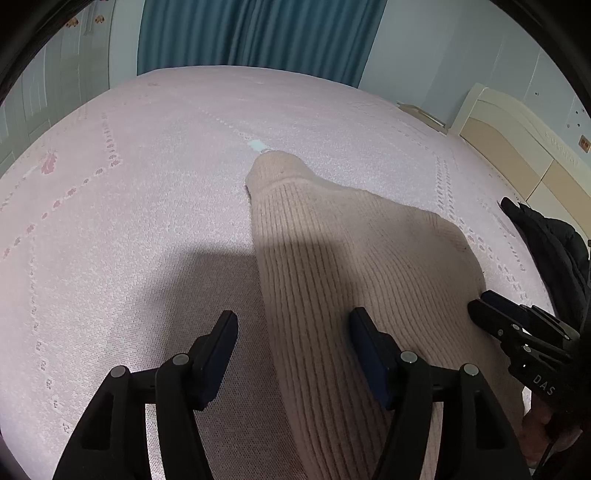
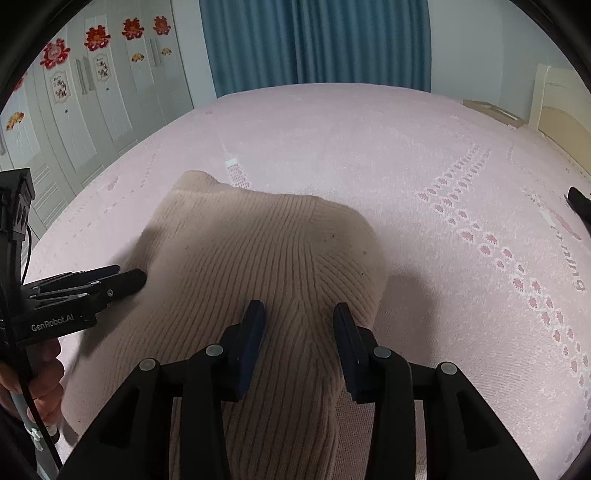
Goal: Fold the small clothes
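Surface: pink patterned bedspread (image 2: 424,155) covers the bed I work over.
Garment: beige ribbed knit sweater (image 2: 258,251) lies folded near me.
Left gripper (image 1: 293,332): jaws spread, straddling the sweater's left edge.
Right gripper (image 2: 299,325): jaws spread above the knit.
Background: teal curtain (image 2: 317,44).

Both wrist views sit low and close over the sweater (image 1: 351,258) (image 2: 258,258), facing the curtain (image 1: 258,33) (image 2: 314,40) across the bed (image 1: 129,184) (image 2: 443,147); each catches the other gripper.

Teal curtains (image 2: 317,44), perhaps wardrobe doors (image 2: 92,96) leftward.
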Demonstrator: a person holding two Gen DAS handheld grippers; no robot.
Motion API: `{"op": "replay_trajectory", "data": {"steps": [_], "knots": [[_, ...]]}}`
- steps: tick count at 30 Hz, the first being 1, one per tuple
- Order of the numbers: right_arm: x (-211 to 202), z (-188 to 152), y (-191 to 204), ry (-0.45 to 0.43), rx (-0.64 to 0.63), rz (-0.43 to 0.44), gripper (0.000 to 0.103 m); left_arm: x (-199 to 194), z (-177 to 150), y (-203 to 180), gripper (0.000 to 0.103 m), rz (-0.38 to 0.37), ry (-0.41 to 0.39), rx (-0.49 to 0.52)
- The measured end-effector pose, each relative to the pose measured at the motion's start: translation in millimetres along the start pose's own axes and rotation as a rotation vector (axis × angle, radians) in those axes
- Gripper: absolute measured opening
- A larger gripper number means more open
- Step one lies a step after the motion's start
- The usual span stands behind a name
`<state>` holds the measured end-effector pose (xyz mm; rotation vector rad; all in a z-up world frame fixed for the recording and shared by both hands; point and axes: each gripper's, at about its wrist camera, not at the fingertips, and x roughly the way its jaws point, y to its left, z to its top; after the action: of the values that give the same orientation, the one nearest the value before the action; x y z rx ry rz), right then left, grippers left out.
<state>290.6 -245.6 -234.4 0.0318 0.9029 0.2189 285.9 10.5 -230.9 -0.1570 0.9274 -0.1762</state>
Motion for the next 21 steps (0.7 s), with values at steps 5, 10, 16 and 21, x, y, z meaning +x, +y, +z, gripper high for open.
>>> {"op": "replay_trajectory", "data": {"steps": [5,10,16,21], "knots": [[0.7,-3.1,2.7,-0.008,-0.001,-0.023,0.038,-0.5,-2.0,-1.2,0.064,0.008,-0.008,0.006],[2.0,-3.5,3.0,-0.009,0.005,-0.04,0.038,-1.0,-2.6,-2.1,0.064,0.012,-0.012,0.012],[2.7,-4.3,2.0,-0.008,0.01,-0.039,0.039,-1.1,-3.4,-1.8,0.064,0.014,-0.015,0.011],[2.2,-3.9,1.4,-0.006,0.014,-0.04,0.039,-1.5,-3.5,-4.0,0.064,0.025,-0.017,0.019]]}}
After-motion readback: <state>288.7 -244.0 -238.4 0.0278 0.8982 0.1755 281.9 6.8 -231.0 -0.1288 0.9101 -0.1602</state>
